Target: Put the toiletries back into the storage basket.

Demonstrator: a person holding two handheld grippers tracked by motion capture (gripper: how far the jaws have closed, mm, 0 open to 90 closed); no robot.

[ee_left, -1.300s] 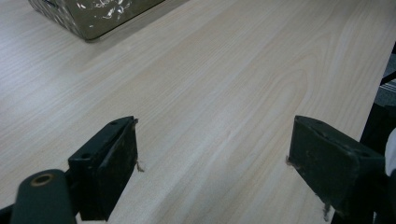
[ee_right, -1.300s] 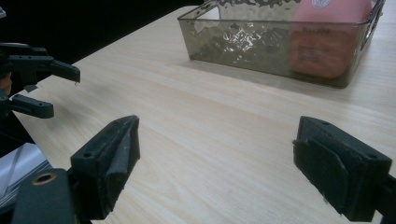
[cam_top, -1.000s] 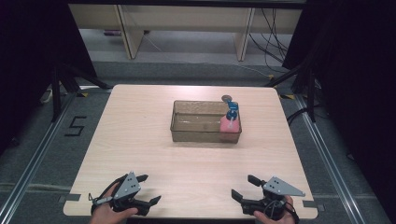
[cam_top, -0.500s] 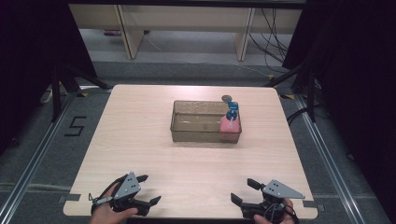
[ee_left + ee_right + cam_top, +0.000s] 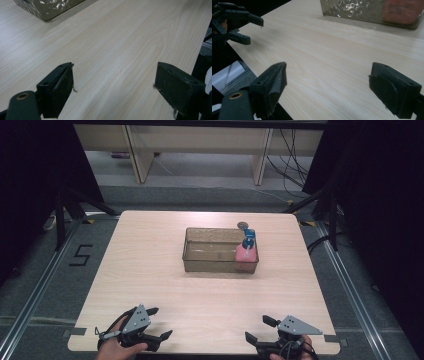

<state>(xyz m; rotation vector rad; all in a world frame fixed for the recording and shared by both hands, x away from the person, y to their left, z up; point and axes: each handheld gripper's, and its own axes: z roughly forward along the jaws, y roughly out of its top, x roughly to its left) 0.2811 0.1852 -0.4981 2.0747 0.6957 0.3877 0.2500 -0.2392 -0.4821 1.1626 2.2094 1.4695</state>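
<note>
**A:** Both tools sit down at the near edge of the pale wood-grain table [image 5: 150, 270]. The left black two-jaw gripper [image 5: 161, 324], with its grey three-cornered plate on top, is at the near left corner, a hand wrapped around it from below.

**B:** And its jaws are spread wide. From the left gripper view [image 5: 113, 92] there is bare wood between them, nothing held, nothing touched.

**A:** Same story on the other side. The right black two-jaw gripper [image 5: 261, 330] rests at the near right corner, released, jaws well apart. In the right gripper view [image 5: 327, 87] the gap holds only tabletop.

**B:** That view catches the left gripper too, far off at the upper left, over the table's edge, also gaping.

**A:** Now the goods. The clear, brownish rectangular plastic bin [image 5: 200, 262] stands in the middle of the table, well apart from both grippers.

**B:** Inside it, in the right-hand end, stands the pink bottle with a blue pump top [image 5: 245, 252], upright, the blue head poking above the rim.

**A:** The right gripper view shows the pink body [image 5: 402, 10] through the bin's wall [image 5: 347, 8], up at the top right.

**B:** There is a small dark round object [image 5: 242, 225] just behind the bin's far right corner, on the table. Too small to tell what it is.

**A:** The left gripper view has just a corner of the bin [image 5: 50, 8] at the top left.
</note>
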